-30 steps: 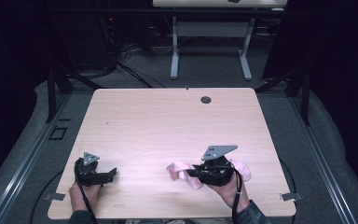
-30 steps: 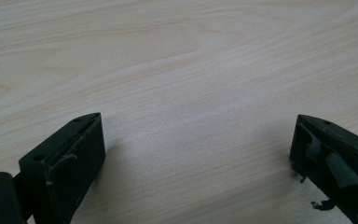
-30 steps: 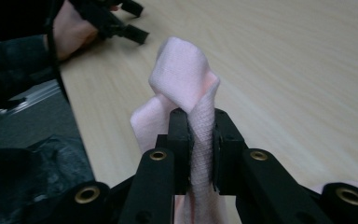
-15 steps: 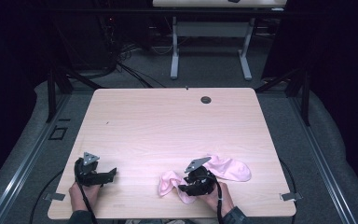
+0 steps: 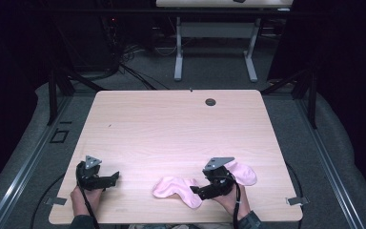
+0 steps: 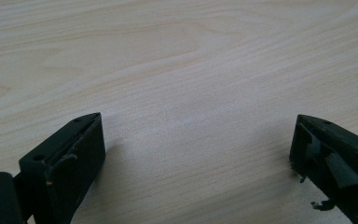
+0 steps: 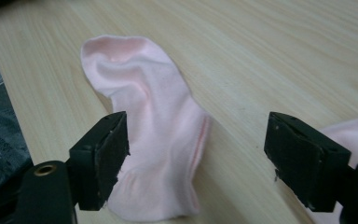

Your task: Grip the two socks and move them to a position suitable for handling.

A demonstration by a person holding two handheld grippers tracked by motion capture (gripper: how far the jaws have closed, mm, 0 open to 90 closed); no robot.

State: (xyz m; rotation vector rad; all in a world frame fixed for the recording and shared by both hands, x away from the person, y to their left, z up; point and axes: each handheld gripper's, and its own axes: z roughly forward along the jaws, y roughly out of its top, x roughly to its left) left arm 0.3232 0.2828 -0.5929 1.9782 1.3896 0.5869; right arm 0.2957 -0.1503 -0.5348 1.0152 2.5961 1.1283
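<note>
— What do we have here apart from the work itself?

— We see a pale wooden worktop (image 5: pixel 171 129) with a dark round grommet (image 5: pixel 210 102) near its far edge.

— And beyond it?

— We see grey carpet (image 5: pixel 209 76), tangled black cables (image 5: pixel 124 62) and a second table's white legs (image 5: pixel 178 52).
</note>
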